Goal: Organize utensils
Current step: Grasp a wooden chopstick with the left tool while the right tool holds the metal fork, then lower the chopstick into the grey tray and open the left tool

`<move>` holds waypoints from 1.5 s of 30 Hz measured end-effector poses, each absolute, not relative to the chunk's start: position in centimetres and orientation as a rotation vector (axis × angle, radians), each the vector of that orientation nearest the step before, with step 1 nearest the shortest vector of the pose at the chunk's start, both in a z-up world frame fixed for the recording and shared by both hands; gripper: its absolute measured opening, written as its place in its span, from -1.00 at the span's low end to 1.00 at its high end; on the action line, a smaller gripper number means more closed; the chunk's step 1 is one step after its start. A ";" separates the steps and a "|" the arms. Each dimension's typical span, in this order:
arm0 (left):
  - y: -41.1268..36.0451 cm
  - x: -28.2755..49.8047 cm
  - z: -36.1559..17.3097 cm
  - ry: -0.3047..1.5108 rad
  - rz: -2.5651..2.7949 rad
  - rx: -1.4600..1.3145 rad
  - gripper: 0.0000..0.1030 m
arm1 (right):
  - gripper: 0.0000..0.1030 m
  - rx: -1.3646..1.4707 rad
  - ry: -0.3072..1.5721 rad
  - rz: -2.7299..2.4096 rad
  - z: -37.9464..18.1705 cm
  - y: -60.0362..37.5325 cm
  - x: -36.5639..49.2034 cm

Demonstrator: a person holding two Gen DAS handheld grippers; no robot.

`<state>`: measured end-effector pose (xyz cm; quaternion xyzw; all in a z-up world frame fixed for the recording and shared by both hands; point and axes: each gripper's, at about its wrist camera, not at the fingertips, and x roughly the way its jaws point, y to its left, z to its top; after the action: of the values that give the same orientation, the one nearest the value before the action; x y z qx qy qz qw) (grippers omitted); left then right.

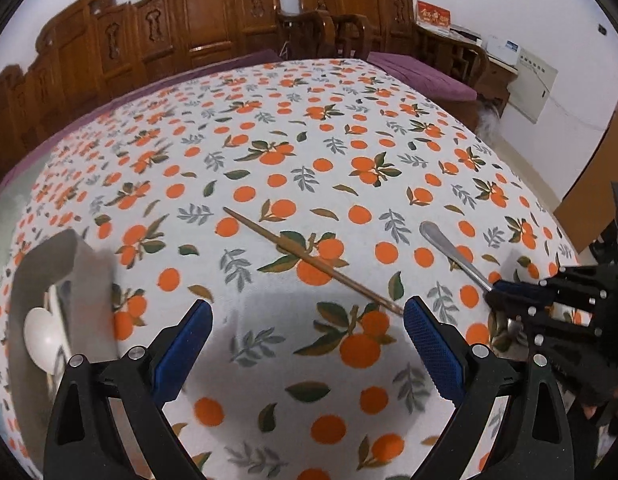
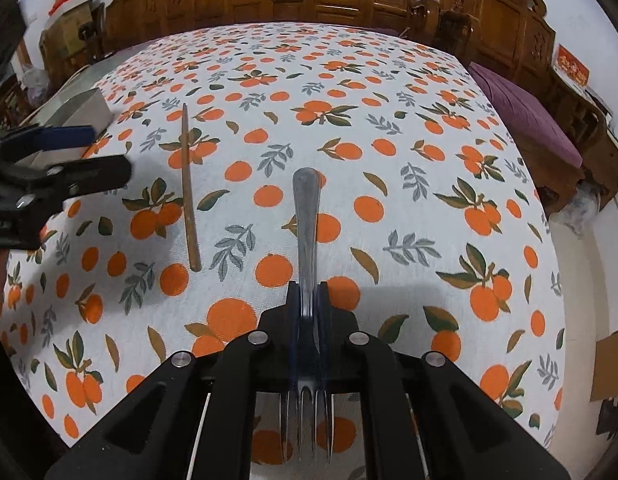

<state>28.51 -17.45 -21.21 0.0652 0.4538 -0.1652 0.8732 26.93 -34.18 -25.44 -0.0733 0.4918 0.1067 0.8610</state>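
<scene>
My right gripper (image 2: 308, 292) is shut on a metal fork (image 2: 306, 216); its handle points away from me and its tines sit back between the gripper arms. The fork (image 1: 449, 250) and right gripper (image 1: 497, 290) also show in the left wrist view at the right. My left gripper (image 1: 307, 316) is open and empty above the tablecloth. A brown wooden chopstick (image 1: 313, 260) lies on the cloth between its fingertips and further out; it also shows in the right wrist view (image 2: 188, 188). A grey utensil holder (image 1: 69, 280) with a white spoon (image 1: 43, 338) stands at the left.
The table is covered with a white cloth printed with oranges (image 1: 309, 140). Carved wooden chairs (image 1: 213, 16) and a purple cushion (image 1: 425, 72) stand behind it. The grey holder (image 2: 75, 110) is at the far left in the right wrist view, behind the left gripper (image 2: 85, 152).
</scene>
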 end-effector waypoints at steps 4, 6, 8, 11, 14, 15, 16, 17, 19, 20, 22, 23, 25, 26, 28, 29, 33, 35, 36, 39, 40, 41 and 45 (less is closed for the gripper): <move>-18.6 29.5 -21.9 0.974 -0.343 0.111 0.80 | -0.85 -0.154 1.030 0.230 -25.4 -34.4 26.9; -19.5 29.9 -22.4 0.986 -0.342 0.118 0.80 | -0.85 -0.142 1.027 0.227 -25.4 -34.5 26.9; -20.3 30.2 -22.9 0.983 -0.341 0.140 0.59 | -0.85 -0.132 1.021 0.229 -25.5 -34.6 26.8; -21.2 30.6 -24.0 1.012 -0.325 0.185 0.35 | -0.84 -0.129 1.024 0.230 -25.4 -34.7 26.9; -21.1 30.8 -24.8 1.034 -0.319 0.193 0.15 | -0.84 -0.138 1.021 0.227 -25.4 -34.5 26.8; -20.9 30.6 -24.8 1.025 -0.320 0.192 0.09 | -0.84 -0.138 1.023 0.226 -25.4 -34.5 26.8; -20.6 30.6 -24.8 1.029 -0.317 0.184 0.05 | -0.84 -0.138 1.024 0.225 -25.4 -34.5 26.8; -20.4 30.6 -24.7 1.034 -0.312 0.179 -0.09 | -0.84 -0.137 1.024 0.226 -25.5 -34.5 26.8; -19.6 30.5 -24.6 1.046 -0.303 0.174 -0.37 | -0.84 -0.143 1.024 0.222 -25.5 -34.5 26.7; -19.3 30.4 -24.5 1.050 -0.302 0.170 -0.54 | -0.84 -0.144 1.025 0.221 -25.5 -34.5 26.7; -18.1 30.3 -24.5 1.058 -0.292 0.155 -0.75 | -0.83 -0.134 1.028 0.219 -25.5 -34.6 26.8; -17.6 30.2 -24.5 1.060 -0.284 0.150 -0.80 | -0.83 -0.130 1.029 0.219 -25.5 -34.6 26.8; -16.6 30.0 -24.4 1.064 -0.275 0.128 -0.85 | -0.83 -0.133 1.022 0.219 -25.5 -34.6 26.8; -16.1 29.8 -24.4 1.067 -0.274 0.121 -0.88 | -0.83 -0.140 1.020 0.219 -25.5 -34.4 26.8; -15.3 29.5 -24.3 1.073 -0.278 0.112 -0.91 | -0.82 -0.152 1.016 0.220 -25.6 -34.3 26.7; -14.9 29.1 -24.1 1.072 -0.288 0.102 -0.91 | -0.82 -0.151 1.018 0.221 -25.6 -34.4 26.8; -13.8 27.8 -22.9 1.042 -0.292 0.105 -0.92 | -0.84 -0.169 1.017 0.224 -25.5 -34.2 26.7; -13.3 27.1 -22.0 1.022 -0.292 0.111 -0.91 | -0.84 -0.163 1.016 0.220 -25.5 -34.2 26.7; -13.0 26.7 -21.5 1.014 -0.292 0.107 -0.91 | -0.85 -0.164 1.018 0.227 -25.5 -34.1 26.6; -12.1 25.6 -19.7 0.982 -0.291 0.103 -0.91 | -0.85 -0.177 0.996 0.243 -24.5 -33.2 26.0; -11.8 25.2 -19.1 0.971 -0.290 0.104 -0.91 | -0.85 -0.175 0.988 0.250 -24.1 -32.9 25.9; -11.5 24.9 -18.4 0.958 -0.289 0.105 -0.91 | -0.85 -0.172 0.980 0.257 -23.5 -32.5 25.7; -9.8 23.9 -16.3 0.920 -0.284 0.105 -0.91 | -0.85 -0.174 0.948 0.278 -21.6 -30.9 25.5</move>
<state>23.90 -9.81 -16.35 0.0504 0.4424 -0.1366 0.8849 25.55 -30.85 -21.64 -0.0832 0.4546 0.1332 0.8768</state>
